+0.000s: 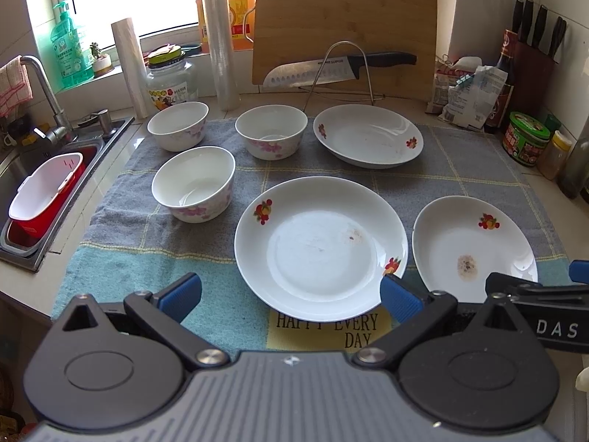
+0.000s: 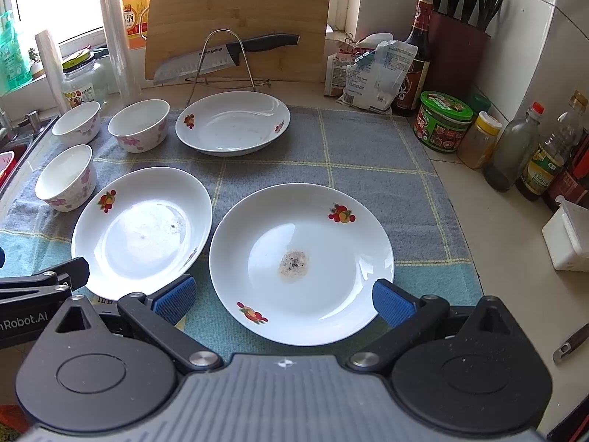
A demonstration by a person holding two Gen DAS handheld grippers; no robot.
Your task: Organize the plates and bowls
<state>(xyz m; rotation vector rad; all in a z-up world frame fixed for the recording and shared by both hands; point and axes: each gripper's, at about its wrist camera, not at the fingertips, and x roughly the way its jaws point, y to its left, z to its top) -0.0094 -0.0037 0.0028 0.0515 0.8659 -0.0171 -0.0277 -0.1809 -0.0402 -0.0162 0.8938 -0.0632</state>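
Observation:
Three white plates with fruit prints and three white bowls with pink flowers lie on a grey-blue towel (image 1: 460, 169). The middle plate (image 1: 320, 246) lies in front of my open, empty left gripper (image 1: 291, 294). The right plate (image 2: 302, 261), with a brown stain, lies in front of my open, empty right gripper (image 2: 283, 298). The far plate (image 1: 368, 136) sits by a wire rack. The bowls (image 1: 193, 184) (image 1: 178, 125) (image 1: 271, 130) stand upright at the left. In the right wrist view the middle plate (image 2: 143, 232), far plate (image 2: 232, 123) and bowls (image 2: 66, 178) (image 2: 140, 125) (image 2: 77, 123) also show.
A sink (image 1: 22, 184) with a red-and-white tub (image 1: 44, 195) lies at the left. A cutting board (image 1: 342, 29), a knife (image 1: 338, 68) on a wire rack, jars and cling-film rolls line the back. Bottles (image 2: 515, 147), a green jar (image 2: 441, 121) and a knife block (image 2: 460, 48) stand at the right.

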